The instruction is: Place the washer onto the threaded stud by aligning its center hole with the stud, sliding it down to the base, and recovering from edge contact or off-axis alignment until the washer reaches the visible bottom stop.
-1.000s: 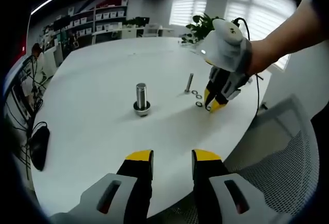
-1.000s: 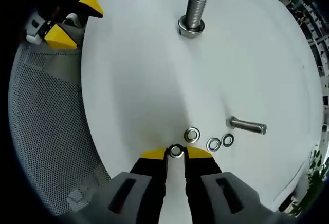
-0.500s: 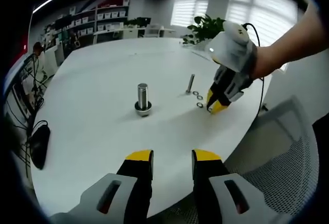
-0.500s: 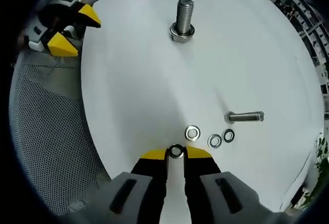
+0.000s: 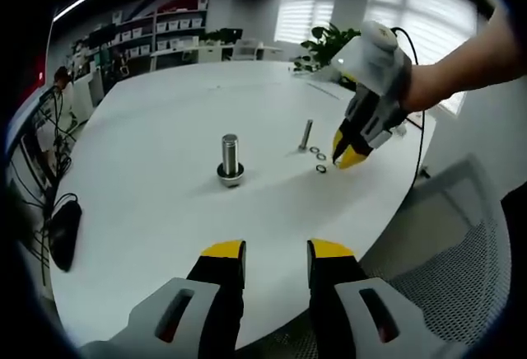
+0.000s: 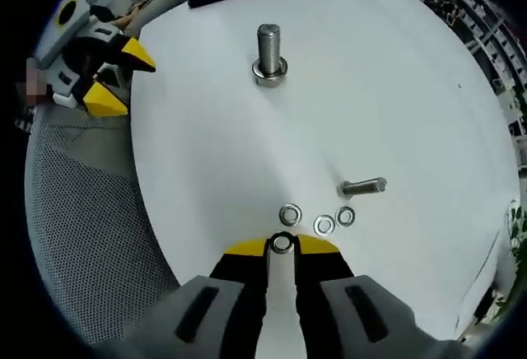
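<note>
The round white table carried the upright threaded steel stud well in from its edge, axis vertical. The right gripper was nearer – pinching a small steel washer near the table's edge, the stud well ahead of its jaws. The left gripper hung parted, holding nothing, off the table's edge.

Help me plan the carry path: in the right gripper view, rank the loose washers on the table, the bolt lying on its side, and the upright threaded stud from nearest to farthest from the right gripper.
1. Loose washers, just beyond the right gripper, which is shut on a washer.
2. Lying bolt, past them, to the right.
3. Upright threaded stud, far across the table.
</note>
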The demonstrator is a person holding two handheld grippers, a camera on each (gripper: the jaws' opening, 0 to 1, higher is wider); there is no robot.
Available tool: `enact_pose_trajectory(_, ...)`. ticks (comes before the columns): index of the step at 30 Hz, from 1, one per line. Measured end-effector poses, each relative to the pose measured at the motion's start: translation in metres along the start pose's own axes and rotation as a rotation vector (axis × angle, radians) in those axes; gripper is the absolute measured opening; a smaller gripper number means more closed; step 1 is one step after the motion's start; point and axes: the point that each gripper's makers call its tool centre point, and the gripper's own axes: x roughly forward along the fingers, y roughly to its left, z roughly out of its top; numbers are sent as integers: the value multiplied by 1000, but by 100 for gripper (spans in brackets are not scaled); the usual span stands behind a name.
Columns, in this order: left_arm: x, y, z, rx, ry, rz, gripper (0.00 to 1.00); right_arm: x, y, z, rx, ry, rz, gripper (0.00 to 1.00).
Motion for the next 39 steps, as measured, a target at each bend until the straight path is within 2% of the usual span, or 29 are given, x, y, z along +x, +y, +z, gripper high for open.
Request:
enact_pose_trajectory(6,-1,0,1,2,-2,-1,28,-11,-16,9,41,-28,-8,13)
enact_pose_trajectory(19,-1,-1,1,3,-5,-2,28,-31,-42,25,38,-60,-49,13)
enact_pose_trajectory(33,-1,0,2,2,-8,4,28,-38,-52,46,-29,-77,-68,13)
enact_pose_trajectory(39,-1,1,1,-1,-7,7,28,-33,-52,46,-50,-60,-64,13)
